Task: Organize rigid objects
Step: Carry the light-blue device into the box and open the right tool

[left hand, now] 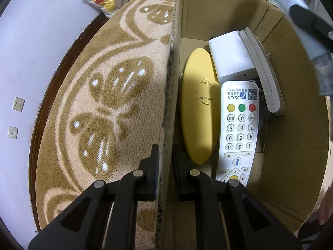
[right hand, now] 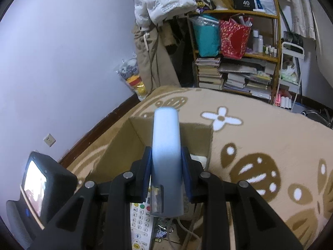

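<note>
Beige carpet with a brown flower pattern covers the floor beside a pale wall, and a cardboard box stands on it. From the left wrist view, the left gripper is clamped on the near wall of this box, one finger outside and one finger inside. In the box lie a yellow oval case, a white remote control with coloured and numbered buttons just beside it, a white boxy device at their far end, and a grey curved object that leans against the box wall. At the upper right edge a pale blue cylinder is seen above the box, with dark gripper parts around it. From the right wrist view, the right gripper grasps this pale blue cylinder between its blue pads; the cylinder points forward and is held over the open box. Under it the remote control shows in the box. A shelf with books and bags stands at the far wall, and a dark device with a lit screen is at the lower left.
</note>
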The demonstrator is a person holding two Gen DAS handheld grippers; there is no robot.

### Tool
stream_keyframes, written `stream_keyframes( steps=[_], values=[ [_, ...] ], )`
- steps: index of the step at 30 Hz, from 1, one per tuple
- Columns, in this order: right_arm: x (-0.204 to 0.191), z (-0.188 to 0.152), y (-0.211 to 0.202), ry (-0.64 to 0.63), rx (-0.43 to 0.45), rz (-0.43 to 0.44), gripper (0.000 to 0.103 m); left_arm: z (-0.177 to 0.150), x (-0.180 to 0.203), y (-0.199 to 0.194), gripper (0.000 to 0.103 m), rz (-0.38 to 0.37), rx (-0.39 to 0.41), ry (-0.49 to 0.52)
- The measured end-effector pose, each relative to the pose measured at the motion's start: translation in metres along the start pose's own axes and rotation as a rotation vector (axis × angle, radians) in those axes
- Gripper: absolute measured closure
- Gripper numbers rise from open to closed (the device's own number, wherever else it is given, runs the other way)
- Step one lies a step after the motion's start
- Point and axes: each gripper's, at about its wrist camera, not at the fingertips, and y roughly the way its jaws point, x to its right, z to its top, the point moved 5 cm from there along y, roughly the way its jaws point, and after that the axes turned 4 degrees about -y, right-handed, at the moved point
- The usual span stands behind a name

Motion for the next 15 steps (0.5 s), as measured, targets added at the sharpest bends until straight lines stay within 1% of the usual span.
stream_keyframes(
  steps=[3, 5, 9, 11, 15],
  values=[
    [0.002, -0.004, 0.008, 0.006, -0.021, 0.009, 0.074, 0.0, 0.0, 0.0, 0.09, 0.0, -0.001, 0.0],
    [0.002, -0.005, 0.01, 0.017, -0.032, 0.043, 0.074, 0.0, 0.0, 0.0, 0.09, 0.001, -0.001, -0.001],
    [-0.003, -0.005, 0.012, -0.014, -0.047, 0.036, 0.074, 0.0, -0.001, 0.0, 0.09, 0.002, -0.001, 0.001],
    [-0.007, -0.006, 0.015, -0.031, -0.072, 0.04, 0.074, 0.001, -0.001, 0.0, 0.09, 0.004, -0.001, 0.001],
    [-0.008, -0.009, 0.021, -0.026, -0.104, 0.057, 0.074, 0.001, -0.001, 0.0, 0.09, 0.003, -0.002, 0.001]
  ],
)
